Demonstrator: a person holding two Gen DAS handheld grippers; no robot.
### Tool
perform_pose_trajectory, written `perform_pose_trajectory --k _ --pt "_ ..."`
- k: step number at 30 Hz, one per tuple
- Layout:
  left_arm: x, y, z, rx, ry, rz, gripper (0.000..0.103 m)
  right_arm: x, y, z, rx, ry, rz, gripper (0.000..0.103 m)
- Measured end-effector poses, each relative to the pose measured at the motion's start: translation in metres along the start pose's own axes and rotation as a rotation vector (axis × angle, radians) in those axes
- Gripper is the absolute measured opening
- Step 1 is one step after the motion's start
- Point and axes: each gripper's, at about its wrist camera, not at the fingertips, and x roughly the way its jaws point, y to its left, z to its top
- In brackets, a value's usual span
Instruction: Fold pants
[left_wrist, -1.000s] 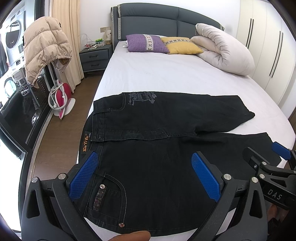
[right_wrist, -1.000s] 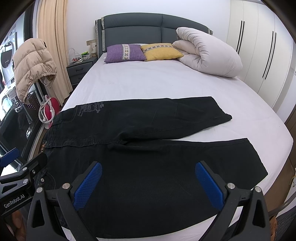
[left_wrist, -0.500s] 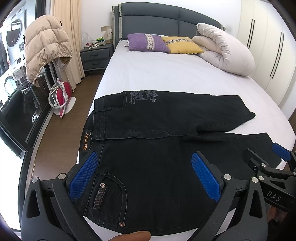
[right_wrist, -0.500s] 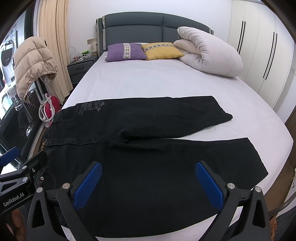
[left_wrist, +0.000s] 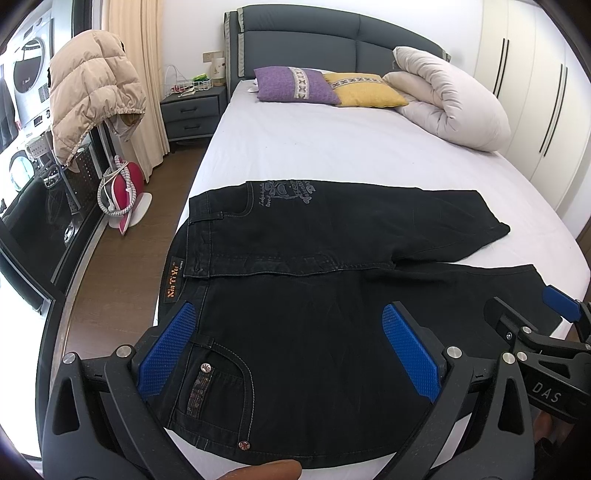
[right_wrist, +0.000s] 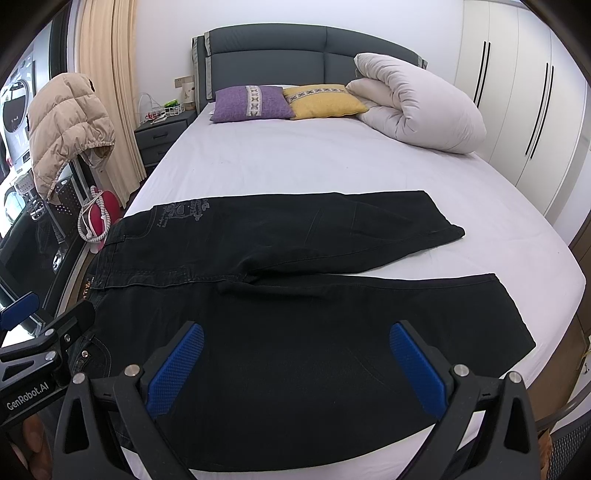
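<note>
Black jeans (left_wrist: 317, 273) lie spread flat on the white bed (left_wrist: 332, 147), waistband at the left edge, both legs running right and split apart; they also show in the right wrist view (right_wrist: 295, 295). My left gripper (left_wrist: 291, 343) is open and empty above the near hip and pocket. My right gripper (right_wrist: 295, 354) is open and empty above the near leg. Each gripper shows at the edge of the other's view: the right one (left_wrist: 554, 332) and the left one (right_wrist: 33, 332).
Purple (left_wrist: 295, 85) and yellow (left_wrist: 365, 94) pillows and a rolled white duvet (left_wrist: 450, 103) sit at the headboard. A nightstand (left_wrist: 192, 114), a beige jacket on a rack (left_wrist: 92, 107) and a red iron (left_wrist: 122, 192) stand left of the bed. Wardrobes (left_wrist: 535, 92) line the right wall.
Both grippers have drawn back slightly, so the jeans sit a bit farther in both views. Jaws stay open and the jeans have not moved.
</note>
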Motion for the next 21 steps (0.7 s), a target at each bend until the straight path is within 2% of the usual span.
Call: perform_pose_trajectory --k 17,21 --pt "0.008 0.0 -0.004 0.017 0.003 0.018 0.103 0.004 0.003 -0.001 -0.004 0.017 0.003 0.103" --pt "0.013 0.001 -0.003 0.024 -0.001 -0.002 0.103 0.011 0.002 0.0 -0.007 0.032 0.005 0.103"
